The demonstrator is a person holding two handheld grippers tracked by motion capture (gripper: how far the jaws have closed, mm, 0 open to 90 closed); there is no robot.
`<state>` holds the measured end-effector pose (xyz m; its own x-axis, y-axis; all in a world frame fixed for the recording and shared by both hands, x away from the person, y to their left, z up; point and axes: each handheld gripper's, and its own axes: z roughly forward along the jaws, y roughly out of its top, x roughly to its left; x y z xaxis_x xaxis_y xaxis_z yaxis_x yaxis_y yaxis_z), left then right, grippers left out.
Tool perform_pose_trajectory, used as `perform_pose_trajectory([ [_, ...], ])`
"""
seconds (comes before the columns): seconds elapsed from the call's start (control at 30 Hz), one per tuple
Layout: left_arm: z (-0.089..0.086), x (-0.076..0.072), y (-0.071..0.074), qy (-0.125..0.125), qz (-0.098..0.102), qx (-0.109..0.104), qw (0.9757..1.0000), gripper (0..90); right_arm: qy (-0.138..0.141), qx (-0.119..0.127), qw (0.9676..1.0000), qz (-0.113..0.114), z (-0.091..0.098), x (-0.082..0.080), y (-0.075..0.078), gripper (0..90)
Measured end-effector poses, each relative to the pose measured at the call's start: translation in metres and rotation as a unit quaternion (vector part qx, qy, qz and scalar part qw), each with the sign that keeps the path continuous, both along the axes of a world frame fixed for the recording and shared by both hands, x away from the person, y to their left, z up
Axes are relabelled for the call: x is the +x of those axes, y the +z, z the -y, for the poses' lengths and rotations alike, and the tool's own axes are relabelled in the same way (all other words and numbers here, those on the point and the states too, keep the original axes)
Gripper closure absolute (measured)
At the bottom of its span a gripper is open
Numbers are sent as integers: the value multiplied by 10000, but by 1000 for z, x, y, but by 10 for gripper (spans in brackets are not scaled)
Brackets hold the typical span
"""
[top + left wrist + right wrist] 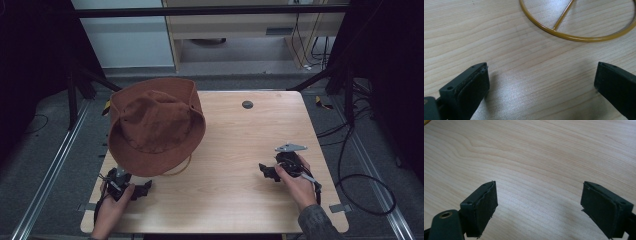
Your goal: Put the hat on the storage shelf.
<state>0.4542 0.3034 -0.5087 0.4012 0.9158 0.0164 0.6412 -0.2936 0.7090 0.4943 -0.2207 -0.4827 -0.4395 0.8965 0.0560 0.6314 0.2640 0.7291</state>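
Brown brimmed hat point(155, 125) raised over the wooden table's point(235, 200) left half — a yellow ring point(181, 170) shows under its near brim. Left gripper point(142, 190) and right gripper point(265, 171) rest low near the front edge, well apart.

High view is dim overall; the surface point(225, 150) is the brightest part, the room at left & right edges goes nearly black. Picture is soft and a bit grainy, low res. The hat point(155, 125) throws only a weak shadow below its brim. Both gripper views are much brighter, w/ a whitish sheen on the wood grain near the middle, approx. between the tongs. Left tongs point(541, 82) & right tongs point(539, 207) look slightly blurred close to the lens; soft shadows lie beside them.
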Motion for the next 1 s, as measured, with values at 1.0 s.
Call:
perform_pose_trajectory([
  [1.0,0,0,0,-27,-20,29,10000,0,-312,-228,9991,187,-7,1,-28,104],
])
